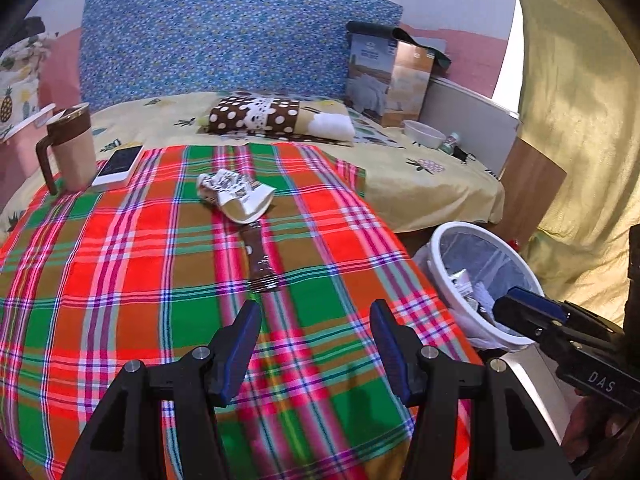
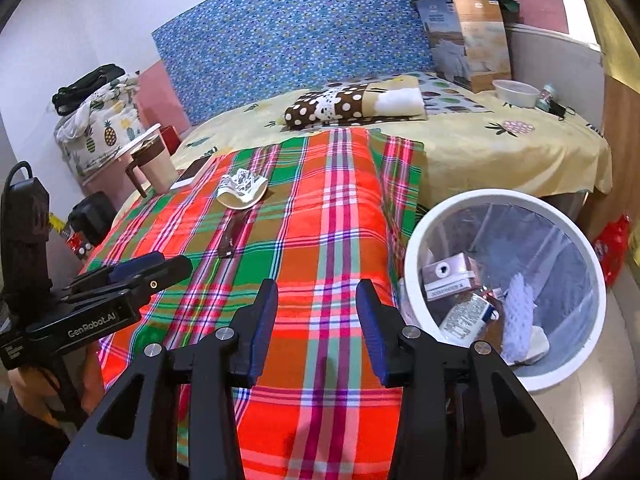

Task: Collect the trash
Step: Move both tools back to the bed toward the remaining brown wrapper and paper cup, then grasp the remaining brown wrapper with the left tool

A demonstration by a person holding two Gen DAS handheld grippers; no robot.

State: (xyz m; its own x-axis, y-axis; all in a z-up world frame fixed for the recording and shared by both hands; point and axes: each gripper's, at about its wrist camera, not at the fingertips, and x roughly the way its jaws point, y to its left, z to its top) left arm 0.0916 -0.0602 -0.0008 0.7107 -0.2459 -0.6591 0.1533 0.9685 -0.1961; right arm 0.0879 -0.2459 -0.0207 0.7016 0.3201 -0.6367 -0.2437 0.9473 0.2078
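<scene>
Brown wrapper [image 1: 261,258]: lies lengthwise, just ahead of left tool [image 1: 316,322].
Left tool: held apart, empty, nearer.
Right tool [image 2: 317,306]: apart, empty, beside bin [image 2: 416,240].

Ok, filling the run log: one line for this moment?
left gripper open, empty | right gripper open, empty | wrapper, crumpled paper on cloth | bin holds trash

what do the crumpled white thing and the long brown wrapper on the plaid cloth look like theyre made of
Crumpled white thing: probably thin printed paper or card, matte, holding sharp creases and a curled edge.
Long brown wrapper: likely plastic or foil film, glossy; bright glints show along it and its near end is crimped.
Plaid cloth: woven fabric, soft and matte.
</scene>
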